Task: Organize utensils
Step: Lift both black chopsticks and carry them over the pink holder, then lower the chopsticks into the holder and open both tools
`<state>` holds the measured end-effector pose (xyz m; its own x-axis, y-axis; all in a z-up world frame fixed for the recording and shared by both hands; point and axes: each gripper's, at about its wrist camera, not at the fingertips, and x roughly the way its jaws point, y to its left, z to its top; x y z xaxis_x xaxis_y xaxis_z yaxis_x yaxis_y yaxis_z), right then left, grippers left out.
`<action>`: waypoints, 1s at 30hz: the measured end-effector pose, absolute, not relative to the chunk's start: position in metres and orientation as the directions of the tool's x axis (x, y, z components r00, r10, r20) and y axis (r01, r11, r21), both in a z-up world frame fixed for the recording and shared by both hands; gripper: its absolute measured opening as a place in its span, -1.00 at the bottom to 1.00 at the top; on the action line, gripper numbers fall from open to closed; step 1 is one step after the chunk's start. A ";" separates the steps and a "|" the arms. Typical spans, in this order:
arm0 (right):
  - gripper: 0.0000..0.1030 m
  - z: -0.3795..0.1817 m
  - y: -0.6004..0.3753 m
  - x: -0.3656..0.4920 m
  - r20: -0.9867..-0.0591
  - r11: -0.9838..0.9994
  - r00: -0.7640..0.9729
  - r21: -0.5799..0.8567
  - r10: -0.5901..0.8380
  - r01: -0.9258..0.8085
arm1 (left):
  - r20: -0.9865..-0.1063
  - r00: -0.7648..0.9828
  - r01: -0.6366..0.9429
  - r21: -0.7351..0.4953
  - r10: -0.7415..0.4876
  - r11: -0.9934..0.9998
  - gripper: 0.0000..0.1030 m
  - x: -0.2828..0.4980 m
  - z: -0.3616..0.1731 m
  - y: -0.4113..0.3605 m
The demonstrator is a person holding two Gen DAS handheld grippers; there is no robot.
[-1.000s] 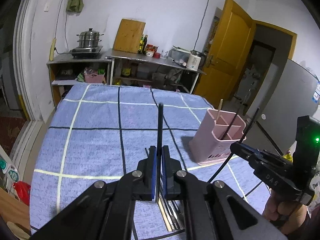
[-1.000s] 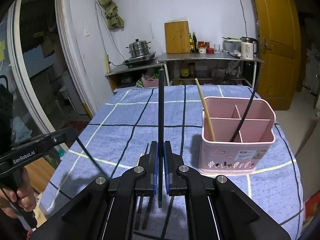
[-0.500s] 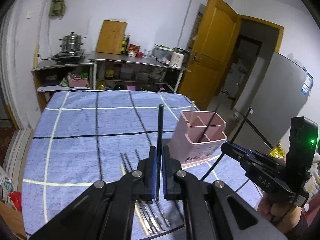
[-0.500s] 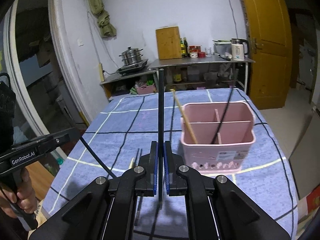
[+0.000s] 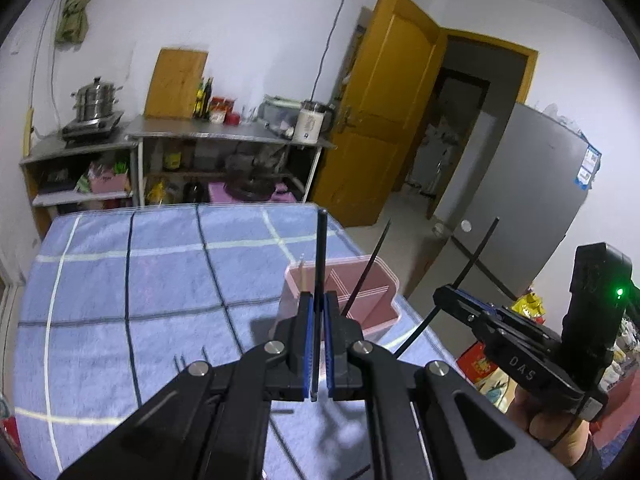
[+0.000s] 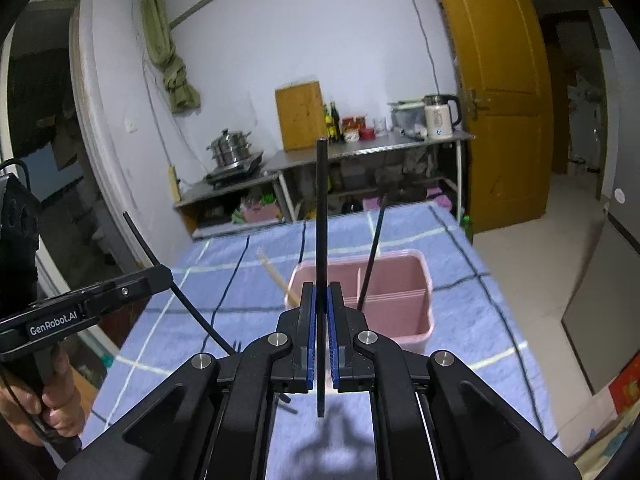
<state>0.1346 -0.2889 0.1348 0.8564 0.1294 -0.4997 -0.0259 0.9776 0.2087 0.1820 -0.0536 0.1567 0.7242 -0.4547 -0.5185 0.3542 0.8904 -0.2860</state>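
A pink divided utensil holder stands on the blue checked tablecloth near the table's right edge. It holds a wooden chopstick and a black chopstick. My left gripper is shut on an upright black chopstick, just in front of the holder. My right gripper is shut on another black chopstick, held upright before the holder. Each gripper shows in the other's view, the right one and the left one. Loose chopsticks lie on the cloth.
A steel counter with a pot, cutting board, bottles and kettle lines the far wall. An orange door stands open to the right. A grey fridge is beside the table's right edge.
Both grippers have moved up and toward the pink holder, each still gripping its black chopstick. The left view has swung right, so the holder now sits right behind its fingers.
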 end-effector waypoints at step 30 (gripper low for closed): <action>-0.89 0.087 -0.310 0.212 -0.570 0.973 0.812 0.232 0.123 0.015 | -0.582 0.678 0.333 -0.302 -0.449 0.893 -0.89 0.254 0.113 -0.075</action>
<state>0.2119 -0.3097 0.0874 0.8123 0.1229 -0.5701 0.0154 0.9727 0.2316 0.2537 -0.0755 0.1125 0.6783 -0.4492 -0.5815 0.3328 0.8933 -0.3019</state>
